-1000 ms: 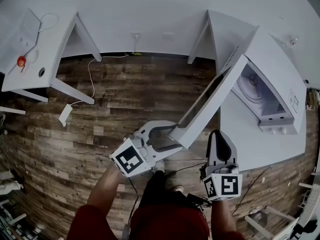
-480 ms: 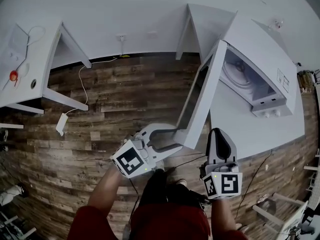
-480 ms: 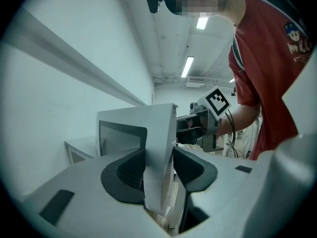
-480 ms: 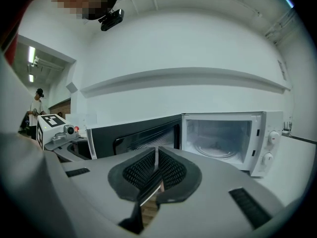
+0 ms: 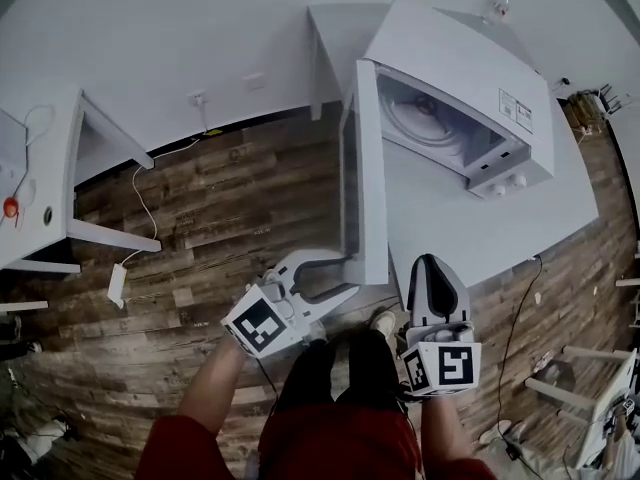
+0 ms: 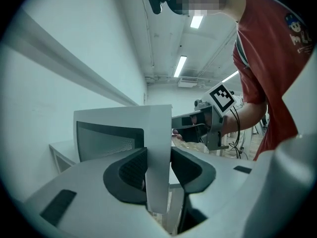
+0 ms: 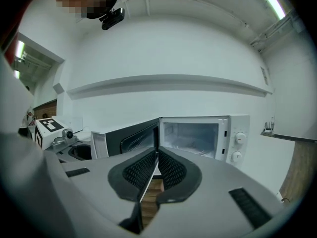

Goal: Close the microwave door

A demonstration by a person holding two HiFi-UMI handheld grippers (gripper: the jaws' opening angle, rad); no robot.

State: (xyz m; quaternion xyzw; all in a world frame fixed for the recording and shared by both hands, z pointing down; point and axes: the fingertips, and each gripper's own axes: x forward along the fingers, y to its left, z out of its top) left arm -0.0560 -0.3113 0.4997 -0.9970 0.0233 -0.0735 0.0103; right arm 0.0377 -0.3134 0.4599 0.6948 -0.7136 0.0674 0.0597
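Microwave door (image 5: 370,178): open wide, hinged at the left side of the oven front. It runs along the table's left edge, and its free edge ends near the table's near-left corner.
Microwave (image 5: 470,68): white, at the far side of the table (image 5: 450,228), with its front turned towards the near-right.
Cavity (image 5: 430,118): fully exposed, with a round plate visible on its floor.
Control knobs (image 5: 505,183): two, on the panel at the right end of the oven front.
Left gripper (image 5: 352,275): clamped on the door's free edge. Its jaws have just been closing, and the left gripper view shows the panel between the pads (image 6: 132,170), one pad against each face.
Right gripper (image 5: 432,266): jaws together with nothing between them. It is held over the table's near edge, just right of the door, and points at the open oven.
Floor (image 5: 230,198): dark wood planks, left of the table and under the door's outer face.
Task progress: the grasp appears made, and the closing swing appears barely begun.
Remaining: most of the door's arc back to the oven front, then seating it flush and letting go.
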